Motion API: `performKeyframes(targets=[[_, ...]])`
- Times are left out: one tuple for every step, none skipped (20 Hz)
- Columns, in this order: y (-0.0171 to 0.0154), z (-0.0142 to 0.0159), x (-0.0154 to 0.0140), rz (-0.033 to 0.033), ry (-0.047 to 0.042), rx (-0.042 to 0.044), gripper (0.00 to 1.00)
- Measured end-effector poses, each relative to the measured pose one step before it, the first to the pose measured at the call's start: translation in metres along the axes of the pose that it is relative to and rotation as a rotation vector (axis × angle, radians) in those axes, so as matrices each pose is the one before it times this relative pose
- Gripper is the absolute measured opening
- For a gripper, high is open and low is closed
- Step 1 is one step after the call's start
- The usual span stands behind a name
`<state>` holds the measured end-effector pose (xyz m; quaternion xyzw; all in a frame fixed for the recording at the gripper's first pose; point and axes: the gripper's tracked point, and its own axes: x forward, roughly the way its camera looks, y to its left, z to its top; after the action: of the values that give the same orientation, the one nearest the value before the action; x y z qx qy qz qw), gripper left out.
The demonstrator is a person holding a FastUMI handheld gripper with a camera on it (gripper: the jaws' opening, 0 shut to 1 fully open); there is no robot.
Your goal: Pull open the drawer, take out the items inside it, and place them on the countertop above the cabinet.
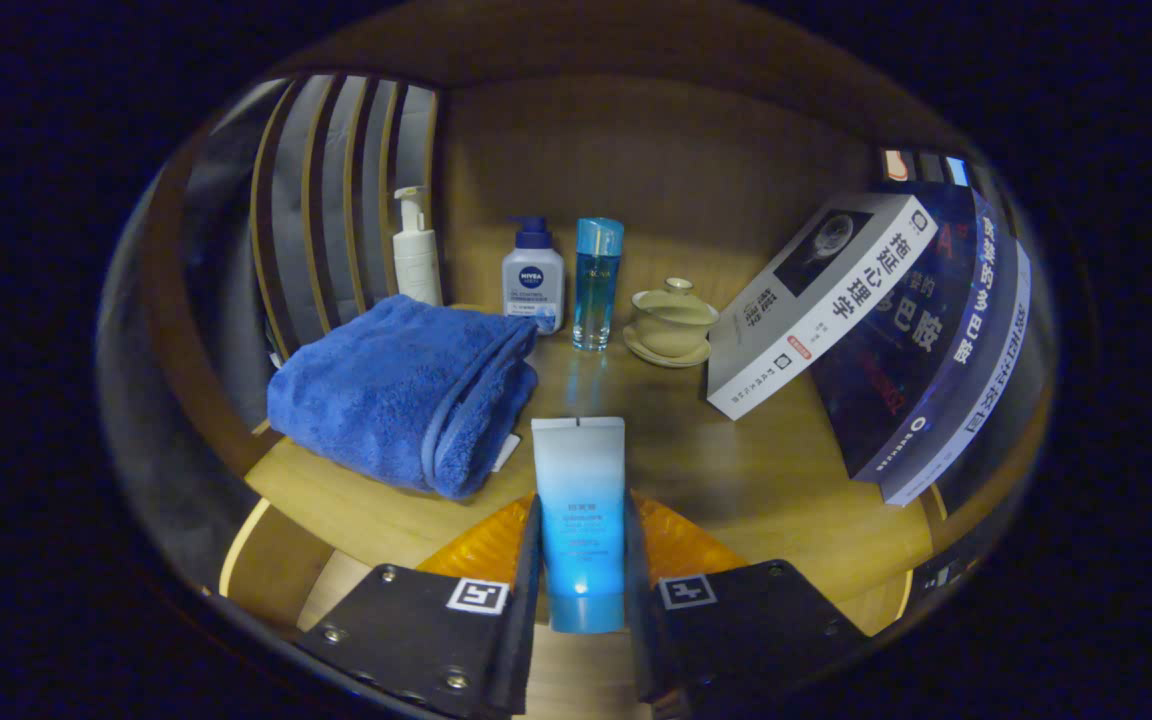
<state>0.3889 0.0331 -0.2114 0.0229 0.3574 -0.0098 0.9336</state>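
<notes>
A blue-and-white squeeze tube stands upright between my fingers, cap end down, and both fingers press on its sides; my gripper is shut on it. The tube hangs just above the wooden countertop. Beyond the fingers, to the left, lies a folded blue towel.
At the back stand a white pump bottle, a white bottle with a blue cap, a tall clear blue bottle and a beige lidded cup on a saucer. Books lean on the right. Slatted wooden panels rise behind the towel.
</notes>
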Motion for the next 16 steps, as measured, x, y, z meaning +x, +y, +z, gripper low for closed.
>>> performKeyframes(targets=[[-0.00132,-0.00194,0.00291,-0.00837,0.00253,-0.00351,0.40],[-0.00004,-0.00205,0.00227,-0.00495,0.00459,-0.00440,0.40],[0.00011,-0.00082,0.00148,-0.00449,-0.00102,-0.00454,0.40],[0.00015,0.00233,0.00048,-0.00407,-0.01346,-0.00451,0.41],[0.00012,0.00004,0.00152,-0.00438,-0.00402,-0.00500,0.41],[0.00022,0.00085,-0.00034,-0.00132,-0.00444,-0.00076,0.40],[0.00046,-0.00036,0.00160,-0.00010,-0.00237,0.00024,0.40],[0.00014,0.00039,0.00055,-0.00009,-0.00340,0.00204,0.40],[-0.00042,0.00034,0.00028,-0.00239,-0.00205,0.00540,0.40],[-0.00059,-0.00015,-0.00056,-0.00238,-0.00265,0.01043,0.42],[0.00110,-0.00014,-0.00030,0.00310,-0.00052,0.01094,0.43],[-0.00034,0.00085,-0.00165,0.00383,-0.00908,0.00348,0.46],[0.00107,0.00414,-0.00234,0.00577,-0.02204,-0.00129,0.47],[-0.00180,0.00483,-0.00659,-0.00300,-0.02570,-0.00966,0.61],[-0.00239,0.00634,-0.00786,-0.00574,-0.03253,-0.01716,0.76],[-0.00069,0.00569,-0.00576,-0.00363,-0.03358,-0.01808,0.90]])
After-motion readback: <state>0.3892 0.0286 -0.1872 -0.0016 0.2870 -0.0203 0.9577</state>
